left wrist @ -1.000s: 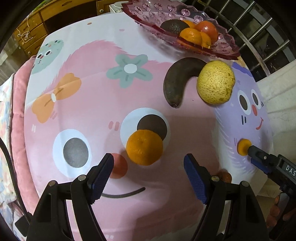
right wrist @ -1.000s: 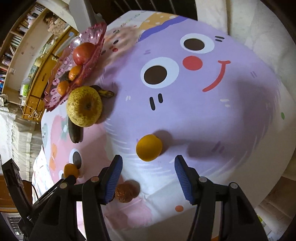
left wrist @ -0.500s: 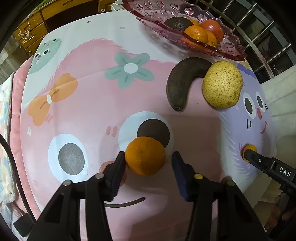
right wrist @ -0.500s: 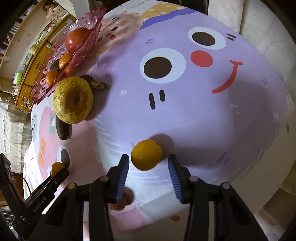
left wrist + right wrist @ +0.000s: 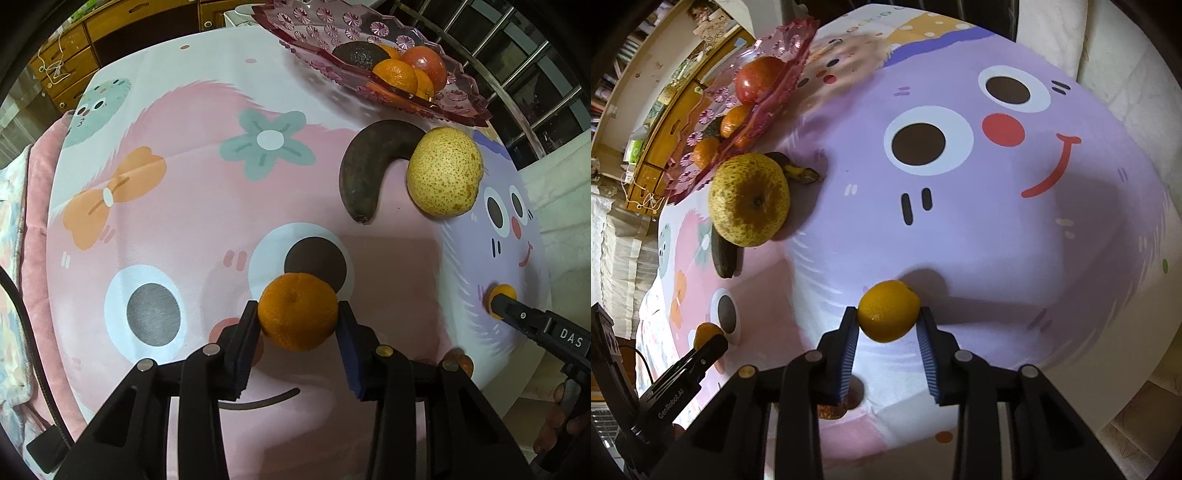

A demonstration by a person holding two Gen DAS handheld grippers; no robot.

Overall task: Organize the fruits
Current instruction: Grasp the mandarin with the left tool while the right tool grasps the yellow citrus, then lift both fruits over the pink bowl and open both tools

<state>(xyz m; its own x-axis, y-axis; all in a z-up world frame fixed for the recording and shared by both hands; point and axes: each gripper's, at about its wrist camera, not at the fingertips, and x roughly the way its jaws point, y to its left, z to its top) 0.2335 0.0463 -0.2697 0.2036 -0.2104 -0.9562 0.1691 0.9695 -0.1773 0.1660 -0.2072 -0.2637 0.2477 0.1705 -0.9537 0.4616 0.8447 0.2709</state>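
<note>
My left gripper [image 5: 297,317] is shut on an orange mandarin [image 5: 297,311] low over the pink part of the cloth. My right gripper [image 5: 888,319] is shut on a smaller yellow-orange citrus [image 5: 888,310] on the purple part of the cloth. A pink glass fruit tray [image 5: 332,33] at the far edge holds several oranges, a red fruit and a dark avocado. A blackened banana [image 5: 364,162] and a speckled yellow pear [image 5: 445,171] lie side by side in front of the tray.
A small brownish fruit [image 5: 833,410] lies near the table's front edge, below my right gripper. The round table carries a cartoon-print cloth [image 5: 184,184]. Wooden drawers [image 5: 70,70] stand beyond the table; a metal railing [image 5: 517,74] is behind the tray.
Both grippers have moved forward and closed: the left around the mandarin, the right around the small citrus. The other fruits have not moved.
</note>
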